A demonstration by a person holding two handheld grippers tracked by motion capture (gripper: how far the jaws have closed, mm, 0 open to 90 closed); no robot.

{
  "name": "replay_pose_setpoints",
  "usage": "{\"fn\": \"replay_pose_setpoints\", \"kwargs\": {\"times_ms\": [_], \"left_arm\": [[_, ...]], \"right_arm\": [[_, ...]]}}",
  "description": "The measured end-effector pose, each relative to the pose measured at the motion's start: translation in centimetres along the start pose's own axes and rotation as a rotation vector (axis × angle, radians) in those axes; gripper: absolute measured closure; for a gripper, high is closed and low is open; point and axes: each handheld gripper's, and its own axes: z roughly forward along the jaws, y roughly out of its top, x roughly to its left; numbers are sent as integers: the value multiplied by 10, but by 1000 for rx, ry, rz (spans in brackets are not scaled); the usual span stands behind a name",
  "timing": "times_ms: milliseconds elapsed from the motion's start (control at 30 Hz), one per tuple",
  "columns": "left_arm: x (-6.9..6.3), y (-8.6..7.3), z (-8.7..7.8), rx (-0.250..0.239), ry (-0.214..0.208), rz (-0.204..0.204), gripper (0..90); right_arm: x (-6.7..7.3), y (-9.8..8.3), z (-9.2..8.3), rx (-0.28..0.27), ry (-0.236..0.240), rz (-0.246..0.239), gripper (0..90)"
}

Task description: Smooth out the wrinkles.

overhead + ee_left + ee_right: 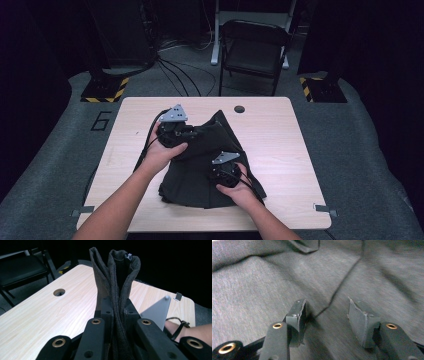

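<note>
Left tongs [117,312] clamp a bunched, doubled edge of the dark cloth [210,165], holding it up off the tabletop [280,150] near its far middle. Right tongs [327,315] stand half open just above the cloth's flat near part, pads empty. The cloth lies crumpled across the middle of the tabletop, closer to the near edge. Risk: the left grip sits on several stacked layers, so a pull could let the inner layer slide free, or drag the whole cloth instead of spreading it. Risk: the right tongs, closing here, could pinch both layers beneath the seam rather than one. The left gripper view shows a zip pull at the top of the raised fold; the high view gives the overall lie instead. The right gripper view shows the seam line between its pads [298,315].
</note>
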Motion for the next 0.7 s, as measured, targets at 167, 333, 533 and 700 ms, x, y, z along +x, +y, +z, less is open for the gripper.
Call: {"fn": "replay_pose_setpoints", "kwargs": {"times_ms": [167, 333, 533, 700], "left_arm": [[-1, -3, 2, 4, -3, -1, 824], [-2, -5, 5, 10, -9, 0, 824], [-5, -6, 7, 18, -23, 4, 824], [-8, -11, 11, 24, -36, 1, 824]], "right_arm": [[-10, -4, -10, -12, -20, 32, 477], [-22, -7, -18, -35, -49, 79, 477], [-36, -14, -18, -10, -81, 96, 480], [-42, -19, -16, 8, -93, 108, 482]]}}
